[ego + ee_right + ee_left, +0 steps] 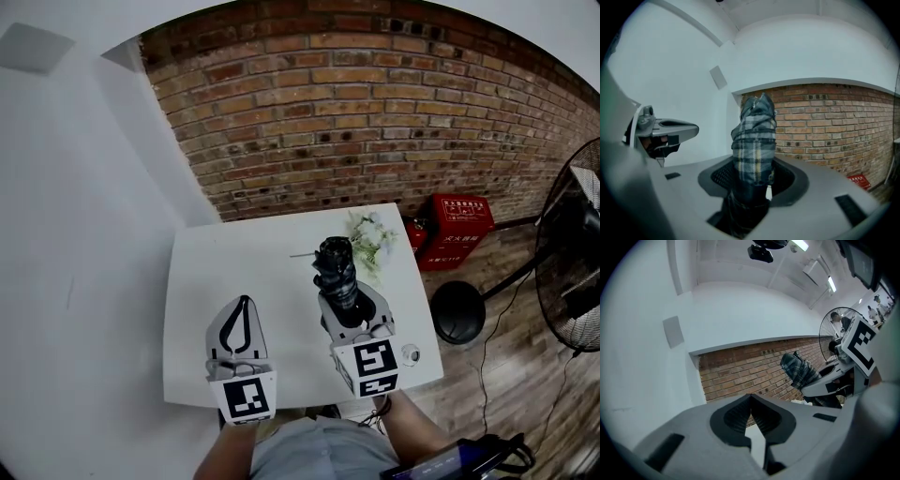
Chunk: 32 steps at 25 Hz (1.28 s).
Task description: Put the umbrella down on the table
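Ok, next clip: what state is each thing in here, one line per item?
umbrella: folded and wrapped, held in the jaws, not yet laid down.
right gripper: shut on the umbrella.
left gripper: shut, tips meeting, nothing between them.
table: white top, flowers at the far edge.
flowers: resting on the table.
fan: standing on the floor; running or not, cannot tell.
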Available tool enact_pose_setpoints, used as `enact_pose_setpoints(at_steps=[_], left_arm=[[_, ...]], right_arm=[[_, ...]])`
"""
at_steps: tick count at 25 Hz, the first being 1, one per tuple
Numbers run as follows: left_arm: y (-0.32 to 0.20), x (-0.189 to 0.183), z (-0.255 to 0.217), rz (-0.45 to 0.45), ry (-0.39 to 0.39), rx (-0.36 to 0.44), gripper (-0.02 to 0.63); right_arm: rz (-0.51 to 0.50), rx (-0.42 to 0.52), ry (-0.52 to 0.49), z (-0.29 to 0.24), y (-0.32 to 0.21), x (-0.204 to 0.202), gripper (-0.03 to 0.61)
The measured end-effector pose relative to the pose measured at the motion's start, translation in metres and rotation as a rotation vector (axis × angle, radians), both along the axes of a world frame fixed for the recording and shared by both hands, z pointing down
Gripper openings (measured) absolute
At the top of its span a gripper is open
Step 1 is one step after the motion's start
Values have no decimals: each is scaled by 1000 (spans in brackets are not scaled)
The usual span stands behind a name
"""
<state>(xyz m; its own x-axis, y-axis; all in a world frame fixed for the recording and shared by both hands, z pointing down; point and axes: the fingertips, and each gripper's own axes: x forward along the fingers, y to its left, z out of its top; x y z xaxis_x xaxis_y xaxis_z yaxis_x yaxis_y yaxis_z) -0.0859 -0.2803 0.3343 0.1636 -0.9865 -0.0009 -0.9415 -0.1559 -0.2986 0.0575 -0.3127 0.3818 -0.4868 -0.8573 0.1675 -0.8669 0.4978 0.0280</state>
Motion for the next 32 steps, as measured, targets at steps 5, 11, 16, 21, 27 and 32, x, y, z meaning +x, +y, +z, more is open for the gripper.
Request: enact_pose_setpoints(at_steps=[5,11,16,21,27,32], left_arm=[[-7,-7,9,3,1,-25,6],[-18,-14,21,3,8,-56,6],[-29,-17,36,6,13,-88,6],[-37,-21,50,9,15,-111,6],[-43,-25,57,8,18,-131,6],[-47,-33,63,4,19,-145,6]], right_arm=[[-1,-34,9,13,-6,-7,189],[-1,-86,33,35,-13,-11,189],[7,-132,51,58,-21,-11,189],[17,-179,72,86,-26,-12,189],[20,-226,86,106,-29,-13,189],[41,-270,102,128,-31,-11,189]])
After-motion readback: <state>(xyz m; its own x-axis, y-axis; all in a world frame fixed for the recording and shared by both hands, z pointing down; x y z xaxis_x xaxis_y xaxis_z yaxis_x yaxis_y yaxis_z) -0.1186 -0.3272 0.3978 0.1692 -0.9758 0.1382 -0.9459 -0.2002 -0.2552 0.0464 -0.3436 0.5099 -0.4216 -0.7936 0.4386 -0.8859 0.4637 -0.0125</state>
